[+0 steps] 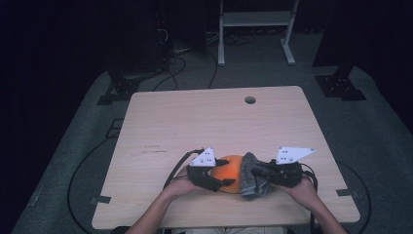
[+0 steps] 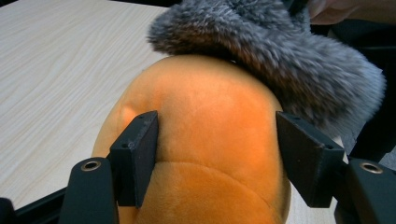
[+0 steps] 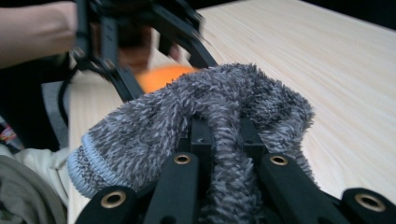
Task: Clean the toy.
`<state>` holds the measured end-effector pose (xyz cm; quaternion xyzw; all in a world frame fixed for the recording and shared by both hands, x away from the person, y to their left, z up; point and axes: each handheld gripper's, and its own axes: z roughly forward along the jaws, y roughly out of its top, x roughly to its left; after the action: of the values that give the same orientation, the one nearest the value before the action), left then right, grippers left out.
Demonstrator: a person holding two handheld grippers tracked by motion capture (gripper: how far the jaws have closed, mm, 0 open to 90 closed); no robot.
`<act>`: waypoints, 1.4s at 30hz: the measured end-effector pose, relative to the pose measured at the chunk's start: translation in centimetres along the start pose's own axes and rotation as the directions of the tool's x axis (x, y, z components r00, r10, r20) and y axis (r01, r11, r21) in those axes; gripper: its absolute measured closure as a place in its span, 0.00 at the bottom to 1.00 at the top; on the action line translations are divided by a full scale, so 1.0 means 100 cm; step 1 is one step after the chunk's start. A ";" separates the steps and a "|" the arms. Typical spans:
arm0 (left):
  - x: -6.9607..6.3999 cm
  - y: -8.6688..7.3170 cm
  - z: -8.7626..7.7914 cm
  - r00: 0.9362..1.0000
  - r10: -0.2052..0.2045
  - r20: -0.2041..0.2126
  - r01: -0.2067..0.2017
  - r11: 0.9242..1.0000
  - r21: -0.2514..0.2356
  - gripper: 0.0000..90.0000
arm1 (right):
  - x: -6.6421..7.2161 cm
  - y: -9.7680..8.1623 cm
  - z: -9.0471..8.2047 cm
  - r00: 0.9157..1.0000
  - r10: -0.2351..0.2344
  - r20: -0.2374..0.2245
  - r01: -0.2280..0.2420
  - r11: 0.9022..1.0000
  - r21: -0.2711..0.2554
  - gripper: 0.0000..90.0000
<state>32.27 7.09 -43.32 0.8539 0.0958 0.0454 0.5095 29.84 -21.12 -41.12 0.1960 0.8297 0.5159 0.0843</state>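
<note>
An orange plush toy (image 2: 210,154), a fuzzy grey sock (image 3: 196,112) with a paler cuff, a light woodgrain table (image 1: 195,122).

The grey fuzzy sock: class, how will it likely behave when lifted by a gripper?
The grey fuzzy sock probably flops: it folds and drapes where the right gripper pinches it. It looks light, sagging over the orange plush toy. Its fluffy pile should grip well and hardly slide.

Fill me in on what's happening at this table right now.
A person at the light wooden table works with two handheld grippers. The left gripper has its jaws on either side of a round orange plush toy. The right gripper is shut on a fuzzy grey sock, whose open end lies over the toy's top. It looks as if the sock is being fitted over the toy.
</note>
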 end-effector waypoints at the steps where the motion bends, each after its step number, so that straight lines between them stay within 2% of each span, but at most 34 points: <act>1: 0.000 -0.001 -0.001 1.000 0.009 0.000 -0.009 1.000 0.006 0.36 | 0.002 0.004 0.004 1.000 -0.020 0.000 0.020 1.000 0.013 0.90; 2: 0.000 -0.001 -0.002 1.000 0.007 -0.001 -0.007 1.000 0.006 0.37 | 0.003 0.006 0.008 1.000 -0.028 0.001 0.028 0.999 0.022 0.90; 5: 0.002 -0.003 -0.005 1.000 0.009 0.013 -0.009 1.000 0.012 0.38 | -0.001 0.004 0.010 1.000 -0.002 -0.015 0.003 1.000 0.024 0.90; 8: 0.001 -0.003 -0.006 1.000 0.024 0.020 -0.024 0.999 0.022 0.39 | -0.005 -0.004 0.006 1.000 0.013 -0.001 -0.013 0.999 0.039 0.90; 11: 0.002 -0.003 -0.008 0.999 0.005 0.044 -0.006 1.000 0.022 0.38 | -0.012 -0.010 0.000 0.998 0.054 0.025 -0.055 0.997 0.045 0.90; 14: 0.005 0.004 -0.012 0.996 -0.050 0.077 0.051 0.999 -0.014 0.27 | -0.007 -0.011 0.002 0.999 0.029 0.021 -0.030 0.998 0.058 0.90; 15: 0.006 0.005 -0.012 0.995 -0.071 0.072 0.074 0.997 -0.029 0.24 | -0.005 -0.012 0.003 1.000 0.017 0.013 -0.018 0.998 0.066 0.90; 16: 0.008 0.006 -0.012 0.995 -0.084 0.052 0.085 0.996 -0.025 0.21 | -0.003 -0.014 0.003 1.000 0.012 0.005 -0.012 0.998 0.067 0.90; 18: 0.011 0.003 -0.006 0.993 -0.112 0.022 0.111 0.994 0.023 0.15 | -0.001 -0.017 0.002 1.000 0.009 -0.001 -0.009 0.998 0.066 0.90; 19: 0.012 0.001 -0.002 0.991 -0.131 0.032 0.129 0.991 0.042 0.12 | -0.001 -0.018 0.001 1.000 0.011 -0.004 -0.011 0.998 0.069 0.90; 20: 0.011 0.000 -0.001 0.990 -0.137 0.034 0.135 0.990 0.041 0.12 | 0.000 -0.018 0.000 1.000 0.005 -0.005 -0.005 0.997 0.072 0.90; 22: 0.009 0.000 0.001 0.993 -0.114 0.019 0.112 0.992 0.051 0.13 | 0.003 -0.014 -0.003 1.000 -0.009 -0.001 0.009 0.998 0.067 0.90; 23: 0.007 0.000 0.001 0.996 -0.092 0.016 0.091 0.994 0.056 0.19 | 0.004 -0.010 -0.004 1.000 -0.017 -0.010 0.017 0.999 0.050 0.90; 25: 0.000 0.002 0.001 1.000 -0.019 -0.014 0.019 0.998 0.064 0.35 | 0.007 0.001 -0.003 0.999 -0.031 -0.025 0.032 0.999 0.017 0.90; 26: -0.003 0.005 0.000 0.999 0.006 -0.037 -0.004 0.998 0.058 0.46 | 0.009 0.010 0.003 0.998 -0.062 -0.022 0.063 0.998 0.021 0.90; 28: -0.006 0.011 -0.003 0.995 0.035 -0.090 -0.033 0.999 0.018 0.48 | 0.008 0.013 0.006 0.997 -0.070 -0.016 0.071 0.997 0.026 0.90; 31: -0.005 0.014 -0.006 0.981 0.081 -0.175 -0.085 0.996 -0.016 0.48 | 0.001 0.020 0.008 0.998 -0.058 0.010 0.058 0.998 -0.001 0.90; 32: -0.003 0.014 -0.005 0.980 0.085 -0.178 -0.088 0.996 -0.005 0.46 | -0.005 0.021 0.012 0.999 -0.043 0.023 0.043 0.999 -0.002 0.90; 33: -0.001 0.011 -0.004 0.981 0.088 -0.174 -0.088 0.996 0.011 0.46 | -0.005 0.021 0.012 0.999 -0.043 0.023 0.043 0.999 -0.002 0.90; 35: 0.003 0.006 -0.004 0.985 0.070 -0.158 -0.067 0.997 0.022 0.43 | -0.009 0.018 0.020 0.999 -0.031 0.016 0.030 0.999 0.019 0.90; 37: 0.009 0.003 -0.009 0.994 0.008 -0.110 -0.005 1.000 0.026 0.37 | -0.007 0.016 0.025 1.000 -0.031 0.007 0.030 0.999 0.026 0.90; 38: 0.011 0.002 -0.011 0.996 -0.024 -0.087 0.025 1.000 0.019 0.35 | -0.006 0.016 0.027 0.999 -0.033 0.002 0.033 0.999 0.026 0.90; 40: 0.013 0.005 -0.014 0.995 -0.079 -0.064 0.080 0.997 0.011 0.28 | -0.003 0.013 0.030 1.000 -0.024 -0.010 0.024 1.000 0.020 0.90; 41: 0.013 0.006 -0.014 0.994 -0.084 -0.068 0.085 0.996 0.014 0.26 | -0.001 0.011 0.031 1.000 -0.024 -0.019 0.024 0.999 0.025 0.90; 42: 0.012 0.006 -0.012 0.995 -0.062 -0.081 0.065 0.997 0.033 0.28 | 0.001 0.009 0.032 1.000 -0.024 -0.018 0.025 0.999 0.027 0.90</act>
<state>33.30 8.11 -42.20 0.8568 0.1442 0.0617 0.4912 31.07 -18.09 -41.73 0.1824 0.8396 0.5052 0.0808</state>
